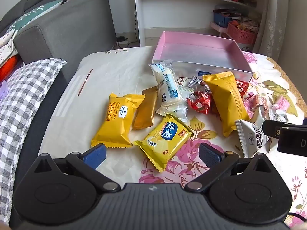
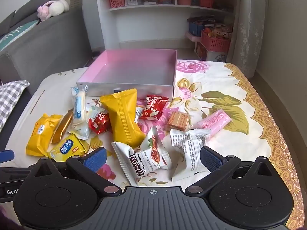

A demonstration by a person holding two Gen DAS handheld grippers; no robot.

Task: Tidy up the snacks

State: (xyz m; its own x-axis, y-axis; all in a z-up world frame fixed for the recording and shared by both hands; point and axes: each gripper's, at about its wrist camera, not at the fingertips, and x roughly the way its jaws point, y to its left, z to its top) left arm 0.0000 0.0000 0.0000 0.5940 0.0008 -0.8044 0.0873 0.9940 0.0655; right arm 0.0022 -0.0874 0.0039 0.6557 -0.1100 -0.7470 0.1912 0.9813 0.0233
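Several snack packets lie scattered on a floral cloth in front of an empty pink-lined box (image 1: 199,53) (image 2: 134,71). My left gripper (image 1: 152,156) is open, hovering over a yellow chips bag (image 1: 165,138) with nothing between its pads. To its left lies a yellow waffle packet (image 1: 117,120); a tall yellow packet (image 1: 226,101) (image 2: 122,118) stands near the box. My right gripper (image 2: 152,158) is open above a white pecan packet (image 2: 145,157) and a second white packet (image 2: 189,149). Red candy bags (image 2: 153,108), a wafer (image 2: 178,121) and a pink bar (image 2: 214,123) lie beyond.
A grey sofa (image 1: 63,28) with cushions borders the left. A checked pillow (image 1: 21,103) lies at the near left. White shelves (image 2: 168,5) and red baskets (image 2: 214,42) stand behind the box. The cloth's gold-patterned edge (image 2: 276,134) runs down the right.
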